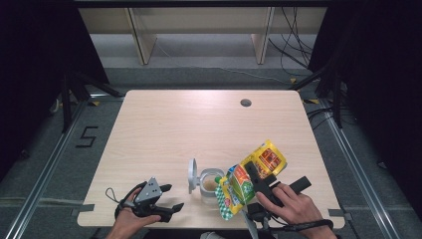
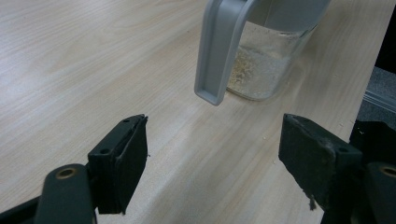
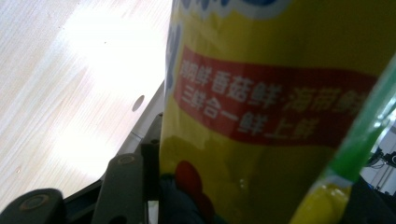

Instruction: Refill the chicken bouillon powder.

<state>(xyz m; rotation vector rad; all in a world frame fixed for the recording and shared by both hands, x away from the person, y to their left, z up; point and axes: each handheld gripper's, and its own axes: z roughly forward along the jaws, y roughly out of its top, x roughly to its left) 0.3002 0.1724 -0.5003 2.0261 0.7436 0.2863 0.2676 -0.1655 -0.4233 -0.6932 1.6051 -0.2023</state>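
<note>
A yellow, red and green seasoning pouch (image 1: 240, 188) is held tilted, its lower end over a small clear jar (image 1: 211, 186). My right gripper (image 1: 257, 182) is shut on the pouch. In the right gripper view the pouch (image 3: 271, 93) sits between the jaws and hides the right one. The jar holds some beige granules, and its grey flip lid (image 1: 192, 175) stands open to the left. My left gripper (image 1: 171, 197) rests open near the table's front edge, left of the jar. In the left gripper view, the jar (image 2: 266, 65) and lid (image 2: 219, 51) lie ahead of the open gripper (image 2: 214, 135).
The light wooden table (image 1: 199, 124) has a round cable hole (image 1: 245, 103) at its far right. The front edge runs just below both hands. Dark floor, rails and cables surround the table, with shelving legs at the back.
</note>
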